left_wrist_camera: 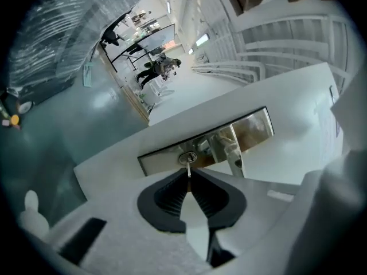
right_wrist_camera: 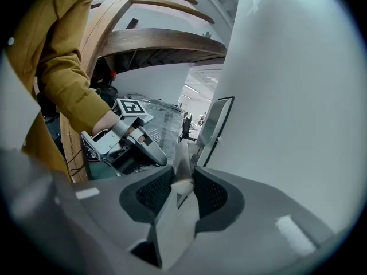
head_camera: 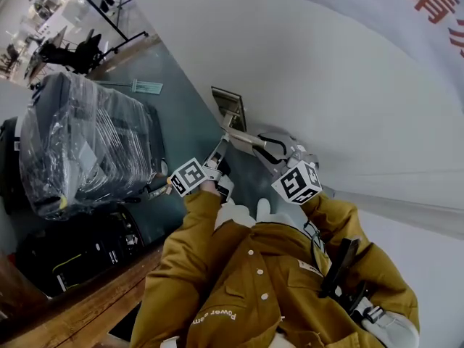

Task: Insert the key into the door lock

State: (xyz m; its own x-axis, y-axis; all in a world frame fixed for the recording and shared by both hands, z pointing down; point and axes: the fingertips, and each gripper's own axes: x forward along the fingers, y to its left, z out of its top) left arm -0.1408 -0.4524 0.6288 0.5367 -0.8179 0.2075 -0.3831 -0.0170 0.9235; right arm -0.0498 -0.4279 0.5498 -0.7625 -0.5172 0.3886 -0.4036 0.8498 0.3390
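- Head view: a person in a mustard jacket (head_camera: 246, 281) stands against a white door (head_camera: 326, 71) with a tool in each hand. The left tool (head_camera: 220, 151) and the right tool (head_camera: 262, 145) both reach to the metal lock plate (head_camera: 228, 107) and the silver door handle (head_camera: 243, 138) that sticks out of it. Each tool carries its square-marker cube close to the sleeve. To the left, a plastic-wrapped bundle (head_camera: 80, 143) lies on the teal floor (head_camera: 181, 114). The key is too small to pick out here.
- Left gripper view: the left tool (left_wrist_camera: 188, 176) is clenched on the key (left_wrist_camera: 188, 168). Its thin blade stands out from the closed pads and points straight at the lock plate (left_wrist_camera: 163, 156). The blade's tip meets the round keyhole (left_wrist_camera: 187, 157); how deep it sits cannot be told. The door handle (left_wrist_camera: 234, 150) juts out just to the right of the keyhole.
- Right gripper view: the right tool (right_wrist_camera: 183, 182) is clamped on the door handle (right_wrist_camera: 181, 162), whose silver bar is pinched between the ribbed pads. The white door (right_wrist_camera: 287, 96) fills the right side. The left tool (right_wrist_camera: 157, 156) is at the left, near the handle.
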